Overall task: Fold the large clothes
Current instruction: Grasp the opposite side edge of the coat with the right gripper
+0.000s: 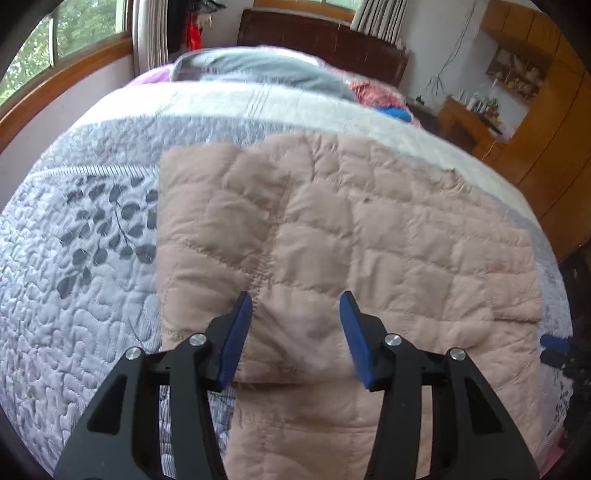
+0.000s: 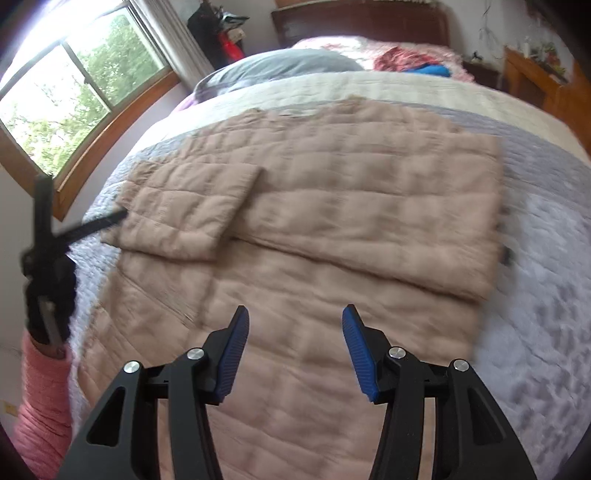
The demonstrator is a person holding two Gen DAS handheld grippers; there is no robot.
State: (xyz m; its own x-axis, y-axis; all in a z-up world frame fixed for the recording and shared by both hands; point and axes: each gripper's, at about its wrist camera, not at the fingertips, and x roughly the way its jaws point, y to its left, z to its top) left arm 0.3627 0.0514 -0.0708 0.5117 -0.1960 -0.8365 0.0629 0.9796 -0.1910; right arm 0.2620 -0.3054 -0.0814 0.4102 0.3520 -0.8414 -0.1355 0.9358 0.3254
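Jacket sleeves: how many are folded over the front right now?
2. One sleeve lies across the left side of the pink quilted jacket; the other lies across its right side, reaching the right edge. Nothing seems hidden.

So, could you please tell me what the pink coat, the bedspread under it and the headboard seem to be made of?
The pink coat looks like padded woven fabric, matte: stitched squares puff up between seams. The bedspread seems to be quilted cotton or a blend, with wavy stitching and a printed grey leaf pattern. The headboard looks like dark, slightly glossy wood, though blur leaves that uncertain.
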